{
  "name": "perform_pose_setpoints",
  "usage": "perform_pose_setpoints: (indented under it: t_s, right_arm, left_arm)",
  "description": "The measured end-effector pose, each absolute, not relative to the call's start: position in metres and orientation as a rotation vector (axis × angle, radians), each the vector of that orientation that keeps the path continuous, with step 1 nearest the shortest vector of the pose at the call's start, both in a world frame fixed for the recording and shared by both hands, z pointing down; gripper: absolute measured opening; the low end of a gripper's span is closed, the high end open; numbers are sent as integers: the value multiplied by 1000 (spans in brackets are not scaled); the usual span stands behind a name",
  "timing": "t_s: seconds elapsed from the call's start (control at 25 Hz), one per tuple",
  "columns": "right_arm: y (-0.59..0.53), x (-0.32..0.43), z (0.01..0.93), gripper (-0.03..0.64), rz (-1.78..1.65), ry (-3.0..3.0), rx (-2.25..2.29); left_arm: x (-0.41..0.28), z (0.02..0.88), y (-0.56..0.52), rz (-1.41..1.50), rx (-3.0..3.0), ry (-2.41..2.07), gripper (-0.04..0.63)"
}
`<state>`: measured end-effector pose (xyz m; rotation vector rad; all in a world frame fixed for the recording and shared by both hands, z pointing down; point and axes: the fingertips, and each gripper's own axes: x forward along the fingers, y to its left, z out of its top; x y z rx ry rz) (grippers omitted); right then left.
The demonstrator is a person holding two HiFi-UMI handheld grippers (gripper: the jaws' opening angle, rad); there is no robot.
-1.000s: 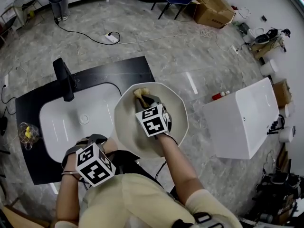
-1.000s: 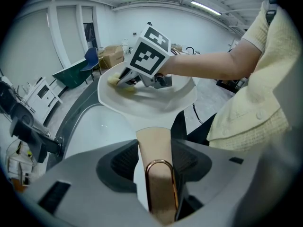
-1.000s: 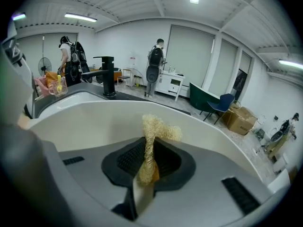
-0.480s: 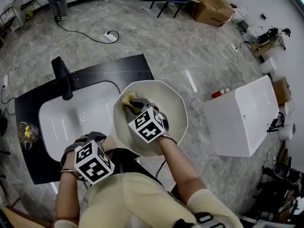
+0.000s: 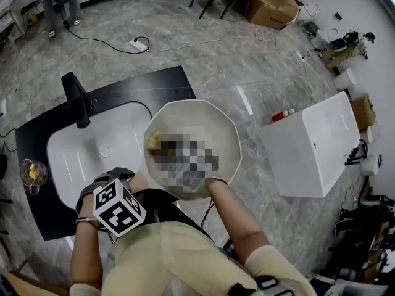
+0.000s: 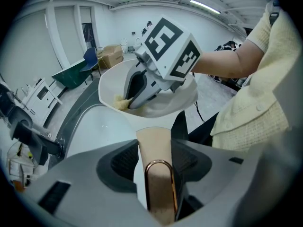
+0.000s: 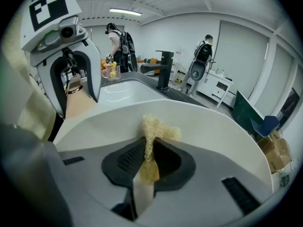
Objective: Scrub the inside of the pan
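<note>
Clamping pan handle (image 6: 155, 138): left hand-held gripper (image 6: 154, 163) | right hand-held gripper (image 7: 147, 167) pinching sponge (image 7: 155, 126) inside pan (image 5: 217, 127)

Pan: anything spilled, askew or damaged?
Nothing stands out. The left gripper is shut on the handle of the pan; the right gripper holds a yellow scrubber against its inner wall. No spill or damage shows.

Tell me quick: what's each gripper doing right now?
Left gripper: closed on the pan handle.
Right gripper: closed on a yellow scrubbing pad, inside the pan.
</note>
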<state>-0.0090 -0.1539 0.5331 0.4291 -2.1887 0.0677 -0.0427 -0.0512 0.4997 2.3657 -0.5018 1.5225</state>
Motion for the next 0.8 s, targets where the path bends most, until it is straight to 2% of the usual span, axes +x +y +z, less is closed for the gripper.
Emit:
perform_pose_setpoints:
  t_s: [0.8]
  right_arm:
    - [-68,15,538,64,124,-2038,3]
  left_arm:
    - [-43,501,-49,1549,2358,-492,216]
